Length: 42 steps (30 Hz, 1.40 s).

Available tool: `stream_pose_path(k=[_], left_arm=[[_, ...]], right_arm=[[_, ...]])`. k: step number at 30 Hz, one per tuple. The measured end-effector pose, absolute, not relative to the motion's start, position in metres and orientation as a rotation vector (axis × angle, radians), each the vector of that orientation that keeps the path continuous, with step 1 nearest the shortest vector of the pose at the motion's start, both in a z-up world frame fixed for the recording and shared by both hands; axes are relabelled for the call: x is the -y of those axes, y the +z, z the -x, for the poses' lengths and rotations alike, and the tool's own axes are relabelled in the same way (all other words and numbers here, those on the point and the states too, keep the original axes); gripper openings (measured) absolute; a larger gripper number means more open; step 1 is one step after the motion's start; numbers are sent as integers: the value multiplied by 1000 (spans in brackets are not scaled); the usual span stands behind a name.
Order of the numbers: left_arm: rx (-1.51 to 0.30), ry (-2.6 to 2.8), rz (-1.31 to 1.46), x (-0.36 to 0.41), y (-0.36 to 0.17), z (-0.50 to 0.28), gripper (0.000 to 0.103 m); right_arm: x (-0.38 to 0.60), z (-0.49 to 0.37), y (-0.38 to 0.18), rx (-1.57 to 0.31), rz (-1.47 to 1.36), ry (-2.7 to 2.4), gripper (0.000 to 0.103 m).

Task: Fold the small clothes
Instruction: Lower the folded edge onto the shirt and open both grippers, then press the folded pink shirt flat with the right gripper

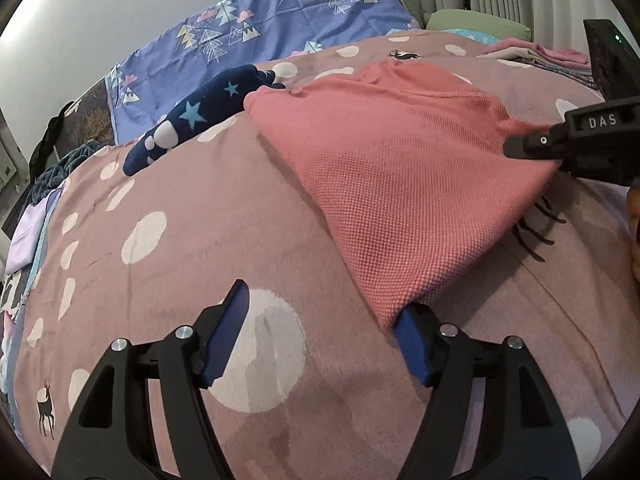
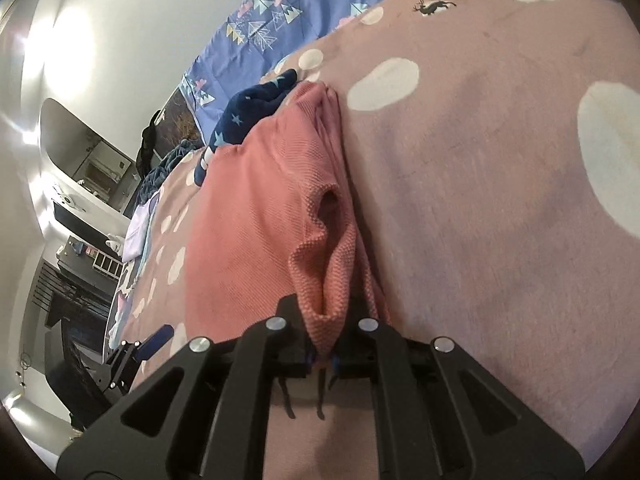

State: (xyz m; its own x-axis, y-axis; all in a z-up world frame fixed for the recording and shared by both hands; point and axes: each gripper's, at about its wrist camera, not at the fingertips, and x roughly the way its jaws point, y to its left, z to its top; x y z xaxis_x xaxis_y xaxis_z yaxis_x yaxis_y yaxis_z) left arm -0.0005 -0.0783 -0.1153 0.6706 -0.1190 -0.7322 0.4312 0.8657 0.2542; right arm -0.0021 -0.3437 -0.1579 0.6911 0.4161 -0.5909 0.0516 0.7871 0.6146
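A pink knit garment (image 1: pixel 400 152) lies on the pink dotted bedspread (image 1: pixel 200 220). My left gripper (image 1: pixel 320 316) is open just above the bedspread; its right blue finger (image 1: pixel 414 344) touches the garment's near corner, and its left finger (image 1: pixel 224 332) is over bare bedspread. My right gripper (image 2: pixel 322 356) is shut on a bunched edge of the same garment (image 2: pixel 256 216) and lifts it slightly. It shows in the left wrist view (image 1: pixel 532 146) at the garment's right corner. The left gripper shows in the right wrist view (image 2: pixel 156 340) at lower left.
A navy star-patterned garment (image 1: pixel 200 108) lies behind the pink one. A blue tree-print sheet (image 1: pixel 260 32) lies along the wall. Folded clothes (image 1: pixel 540 56) are stacked at the far right. More clothes (image 1: pixel 28 232) hang at the bed's left edge, furniture beyond.
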Motion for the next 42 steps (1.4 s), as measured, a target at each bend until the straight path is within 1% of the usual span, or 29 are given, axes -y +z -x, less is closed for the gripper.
stream_pose_path(k=[2,4,5,6,8,12,13,15,17,18,20,21,23,25,27,33,39,40,42], left_arm=[[-780,-333,-431,79,-113,2,68],[-800,-391,-399,79,-109,6,56],[-820,-456,-357,77,-103,10,42],[-828,-513,-316,75,-97,14,26],[-818,-601,-263,74,-84,23,10],[-733,-640,-278,86,-67,28,10],[-730,-631,-290,90,-69,25,10],[-778,-592,-330,102,-88,13,10],[-857,-551,-372,109,-117,2,11],[-838,-551,-371,109,-121,3,11],[-835,-557,-364,107,-119,4,11],[-847,-563,-351,106,-119,2,11],[-858,-571,-332,104,-120,1,11],[-856,-564,-339,104,-120,1,11],[-845,-542,-363,109,-121,3,11],[-796,-488,-464,121,-121,14,12],[-825,-530,-382,110,-119,8,12],[-831,-538,-366,108,-119,6,12],[-837,-547,-347,107,-119,5,12]], right_arm=[[344,5,-153,-782,-640,229,9],[345,8,-147,-768,-605,220,11],[346,9,-146,-767,-593,217,11],[346,9,-146,-768,-586,218,11],[347,10,-149,-776,-584,217,11],[346,9,-151,-780,-577,208,11],[345,10,-151,-779,-571,205,11],[345,12,-150,-779,-567,203,12],[347,16,-147,-781,-564,204,15],[349,18,-144,-782,-561,204,16],[353,20,-135,-768,-542,200,21],[356,19,-128,-752,-528,195,26],[362,12,-114,-726,-509,185,29],[363,-4,-101,-724,-489,199,34],[360,-29,-92,-723,-455,224,36],[350,-116,-98,-793,-388,202,36],[339,-176,-107,-855,-372,208,36],[335,-185,-109,-867,-353,204,31],[329,-196,-111,-875,-308,202,9]])
